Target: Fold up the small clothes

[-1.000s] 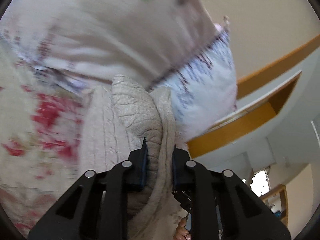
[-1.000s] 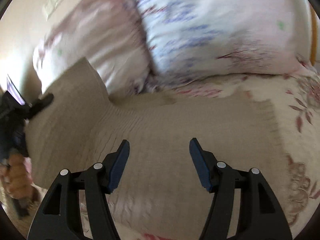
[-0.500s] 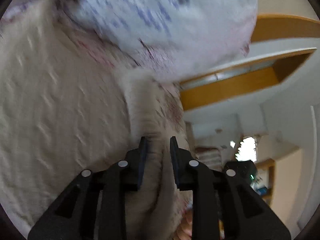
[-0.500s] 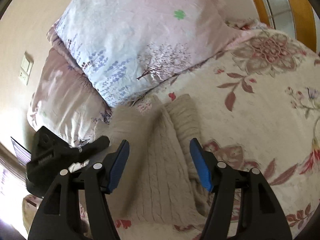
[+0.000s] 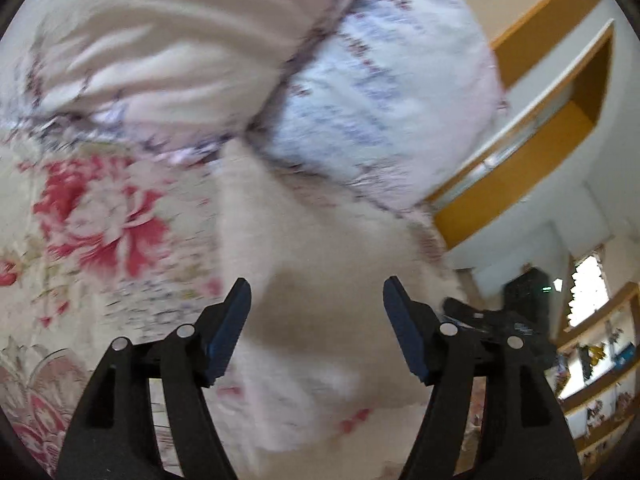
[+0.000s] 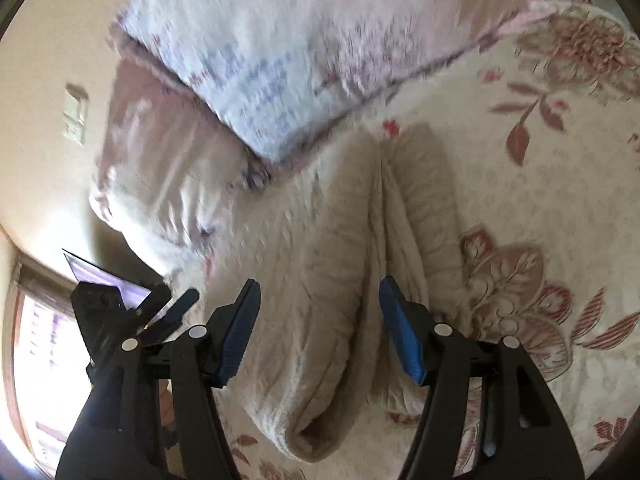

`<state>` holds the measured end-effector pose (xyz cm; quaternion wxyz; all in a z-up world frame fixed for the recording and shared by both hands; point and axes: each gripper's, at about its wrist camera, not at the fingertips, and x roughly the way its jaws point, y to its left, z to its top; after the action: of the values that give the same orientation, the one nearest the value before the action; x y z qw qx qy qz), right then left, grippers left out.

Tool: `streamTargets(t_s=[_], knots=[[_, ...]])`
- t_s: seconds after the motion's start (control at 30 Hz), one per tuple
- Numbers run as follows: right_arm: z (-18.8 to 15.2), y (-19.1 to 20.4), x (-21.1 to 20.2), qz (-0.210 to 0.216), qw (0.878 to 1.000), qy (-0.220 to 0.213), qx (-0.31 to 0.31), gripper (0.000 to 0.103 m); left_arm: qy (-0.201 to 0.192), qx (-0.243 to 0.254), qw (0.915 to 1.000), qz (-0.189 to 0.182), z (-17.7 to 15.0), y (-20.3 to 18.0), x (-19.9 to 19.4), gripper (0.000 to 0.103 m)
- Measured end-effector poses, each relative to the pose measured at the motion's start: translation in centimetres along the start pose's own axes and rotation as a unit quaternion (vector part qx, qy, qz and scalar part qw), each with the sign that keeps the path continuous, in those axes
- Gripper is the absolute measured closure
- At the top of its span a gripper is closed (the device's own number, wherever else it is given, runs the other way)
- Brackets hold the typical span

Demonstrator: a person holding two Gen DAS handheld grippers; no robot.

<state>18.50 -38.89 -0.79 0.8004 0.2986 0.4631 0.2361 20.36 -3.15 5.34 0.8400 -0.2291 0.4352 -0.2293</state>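
A beige cable-knit garment (image 6: 352,280) lies folded lengthwise on the floral bedspread (image 6: 552,184), with a folded-over part along its right side. It shows blurred in the left wrist view (image 5: 304,280). My left gripper (image 5: 316,332) is open and empty just above the garment. My right gripper (image 6: 318,332) is open and empty over the garment's near end. The left gripper also shows at the left edge of the right wrist view (image 6: 160,312).
Two floral pillows (image 6: 304,40) (image 6: 160,168) lean at the head of the bed, just past the garment. A wall with a light switch (image 6: 76,116) is behind them. A yellow-trimmed shelf (image 5: 552,128) and a window (image 5: 584,296) are at the right.
My left gripper was shut on the garment's edge, carried it across, and has now opened and let go. The garment now lies folded. The right gripper stayed open.
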Motion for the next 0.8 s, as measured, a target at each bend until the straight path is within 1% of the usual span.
streamTargets(t_s=[0.03,0.07,0.13,0.2,0.23,0.27,0.37,0.5,0.53,0.57,0.6,0.63,0.67,0.7,0.73,0.77,0.8], knots=[[0.0,-0.1,0.3,-0.006,1.000,0.010,0.002,0.039,0.003,-0.001,0.9999,0.011,-0.2,0.6,0.4,0.035],[0.0,-0.2,0.7,-0.010,1.000,0.019,0.007,0.039,0.007,0.000,0.9999,0.014,-0.4,1.2,0.9,0.035],[0.2,-0.3,1.4,-0.007,0.999,0.035,0.010,0.039,0.019,0.001,0.9997,0.012,-0.8,1.8,1.0,0.035],[0.6,-0.3,2.2,0.008,0.999,0.048,0.014,0.042,0.029,0.000,0.9996,0.005,-1.0,2.4,1.7,0.035],[0.9,-0.3,2.5,0.016,0.998,0.052,0.018,0.045,0.041,-0.006,0.9991,-0.005,-1.1,2.8,2.1,0.035],[1.3,-0.4,2.9,0.024,0.998,0.052,0.025,0.050,0.046,-0.011,0.9988,-0.011,-1.2,2.8,2.7,0.035],[3.1,-1.1,3.9,0.048,0.997,0.045,0.049,0.058,0.063,-0.023,0.9973,-0.031,-1.6,3.6,3.3,0.035],[5.4,-2.2,5.3,0.045,0.995,0.040,0.074,0.068,0.073,-0.039,0.9954,-0.048,-1.7,3.9,3.7,0.035],[5.7,-2.3,5.7,0.040,0.996,0.040,0.075,0.075,0.074,-0.040,0.9953,-0.049,-1.8,4.0,3.7,0.035],[6.0,-2.0,5.9,0.032,0.997,0.034,0.064,0.082,0.074,-0.040,0.9952,-0.050,-1.7,3.9,3.7,0.035],[6.0,-1.4,5.8,0.020,0.998,0.026,0.046,0.082,0.074,-0.040,0.9952,-0.050,-1.7,3.8,3.8,0.035],[5.7,0.6,5.2,-0.015,1.000,0.003,-0.010,0.084,0.075,-0.041,0.9950,-0.051,-1.7,3.8,3.7,0.035],[5.5,1.9,4.7,-0.036,0.998,-0.015,-0.049,0.084,0.076,-0.044,0.9948,-0.052,-1.7,3.9,3.6,0.035],[4.8,4.3,3.8,-0.062,0.991,-0.044,-0.109,0.084,0.076,-0.046,0.9946,-0.053,-1.6,3.9,3.7,0.035],[4.3,5.8,3.2,-0.074,0.985,-0.062,-0.146,0.085,0.076,-0.049,0.9944,-0.054,-1.7,4.0,3.6,0.035],[3.6,7.7,2.3,-0.092,0.974,-0.086,-0.191,0.085,0.076,-0.049,0.9944,-0.054,-1.5,4.0,3.6,0.035],[3.2,8.8,1.7,-0.106,0.965,-0.103,-0.215,0.085,0.075,-0.049,0.9945,-0.055,-1.4,4.1,3.5,0.035]])
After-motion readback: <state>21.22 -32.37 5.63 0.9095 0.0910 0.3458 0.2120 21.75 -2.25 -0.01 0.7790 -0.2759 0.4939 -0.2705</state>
